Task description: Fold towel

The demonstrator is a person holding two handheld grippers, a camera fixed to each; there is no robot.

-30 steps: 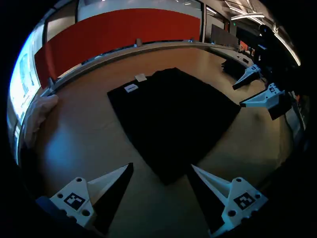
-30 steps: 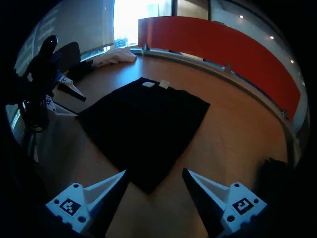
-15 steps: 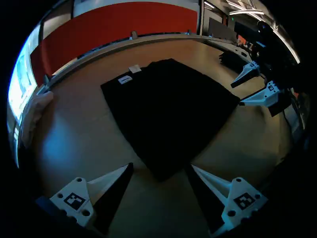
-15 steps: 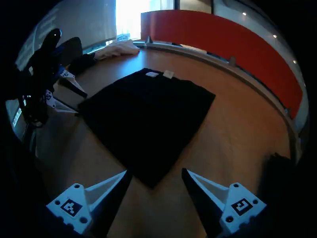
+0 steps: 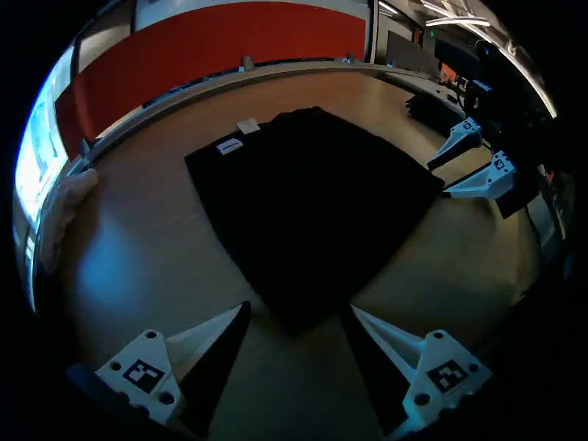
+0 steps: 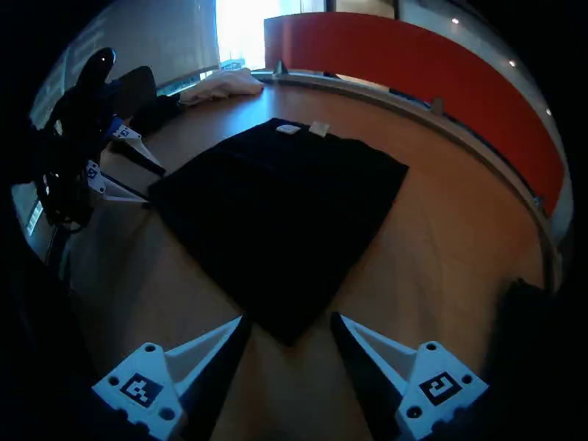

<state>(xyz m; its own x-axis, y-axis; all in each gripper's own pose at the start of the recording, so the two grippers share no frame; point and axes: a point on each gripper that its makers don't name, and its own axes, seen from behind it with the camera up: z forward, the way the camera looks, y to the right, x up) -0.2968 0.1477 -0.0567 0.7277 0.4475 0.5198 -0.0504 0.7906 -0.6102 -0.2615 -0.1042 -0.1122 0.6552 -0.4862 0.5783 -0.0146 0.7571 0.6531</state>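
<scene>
Both grippers are wide open right now, nothing pinched. In the left gripper view the left gripper has its fingers spread on either side of one corner of the black towel, which lies flat and unfolded on the wooden table. The right gripper view is the same deal from the other side: the right gripper straddles the opposite near corner, fingers apart. Honestly the towel is so dark I can't tell whether the tips touch the cloth or sit just above it. Each camera is handy for checking the other hand. The left gripper view puts the right gripper at the towel's right-hand edge, jaws apart, tips just beside the fabric, and the right gripper view puts the left one at the left-hand edge, also spread. Two small white tags sit at the towel's far corner. The right gripper view gives me a bright window with a pale bundle of cloth in front of it, while the left gripper view gives a long look at the red wall panel and the ceiling light strips.
</scene>
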